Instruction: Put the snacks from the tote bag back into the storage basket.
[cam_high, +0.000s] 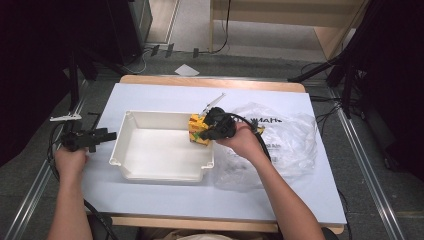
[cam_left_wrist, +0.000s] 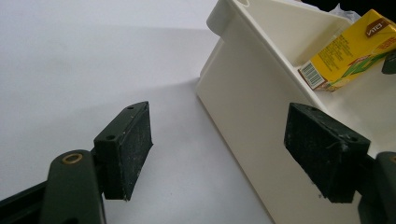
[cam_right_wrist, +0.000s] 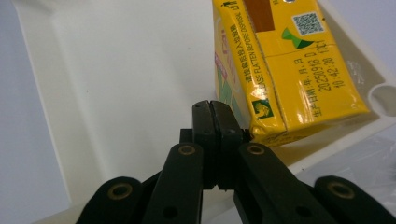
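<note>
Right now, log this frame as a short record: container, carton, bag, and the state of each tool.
container: white bin, open top, on the white table
carton: yellow drink carton, tilted at the bin's right wall
bag: clear plastic bag lying right of the bin
left tool: jaws wide apart, just outside the bin's left wall, holding nothing
right tool: jaws pressed together beside the carton; not visibly gripping it

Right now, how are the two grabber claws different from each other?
The left gripper has its jaws spread wide open; the right gripper has its jaws pressed together.
The left gripper sits outside the white bin, beside its wall; the right gripper is over the bin, next to the yellow juice carton.
Both have black jaws.
</note>
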